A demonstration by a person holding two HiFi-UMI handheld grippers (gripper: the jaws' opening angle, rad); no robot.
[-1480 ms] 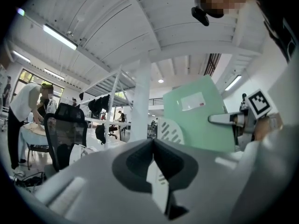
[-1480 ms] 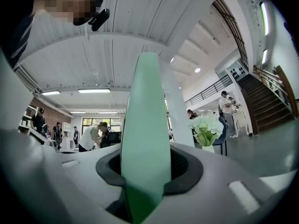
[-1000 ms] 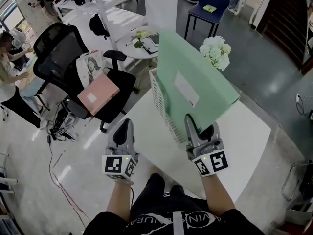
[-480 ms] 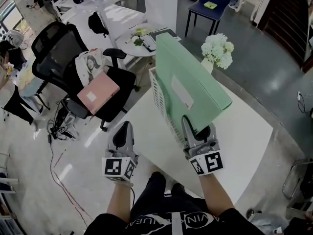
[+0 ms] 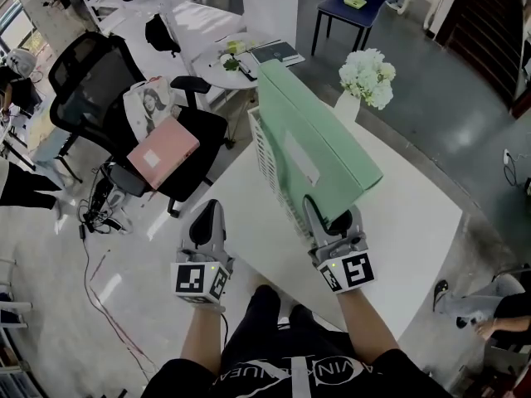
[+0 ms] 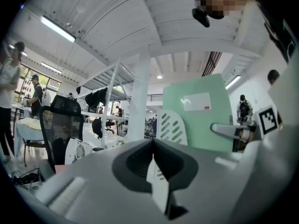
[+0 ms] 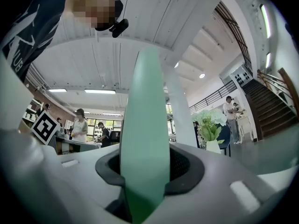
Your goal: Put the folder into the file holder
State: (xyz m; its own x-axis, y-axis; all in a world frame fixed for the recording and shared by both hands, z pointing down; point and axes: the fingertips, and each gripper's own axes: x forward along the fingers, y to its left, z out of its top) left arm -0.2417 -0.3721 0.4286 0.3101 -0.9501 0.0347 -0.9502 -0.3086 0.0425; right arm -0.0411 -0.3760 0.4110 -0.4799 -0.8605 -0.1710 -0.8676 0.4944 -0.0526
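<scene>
A wide mint-green folder [image 5: 319, 152] with a white label stands tilted over the white table [image 5: 406, 230]. My right gripper [image 5: 332, 220] grips its near lower corner; in the right gripper view the folder's edge [image 7: 142, 139] fills the gap between the jaws, which are opening slightly while the pads still touch it. The white slatted file holder [image 5: 267, 168] stands just left of the folder, touching or nearly touching it. My left gripper [image 5: 206, 224] hovers off the table's left edge, shut and holding nothing. The left gripper view shows the holder [image 6: 171, 127] and folder [image 6: 198, 111] ahead on the right.
White flowers in a vase [image 5: 366, 77] stand at the table's far edge. Left of the table sits a black office chair [image 5: 87, 85] with a pink folder [image 5: 162, 150] on its seat. A small round table [image 5: 236, 60] is behind. A person's legs [image 5: 477, 305] show at bottom right.
The folder has swung more edge-on and shifted left, closer along the file holder. My right gripper moved slightly left with it. The left gripper stayed put.
</scene>
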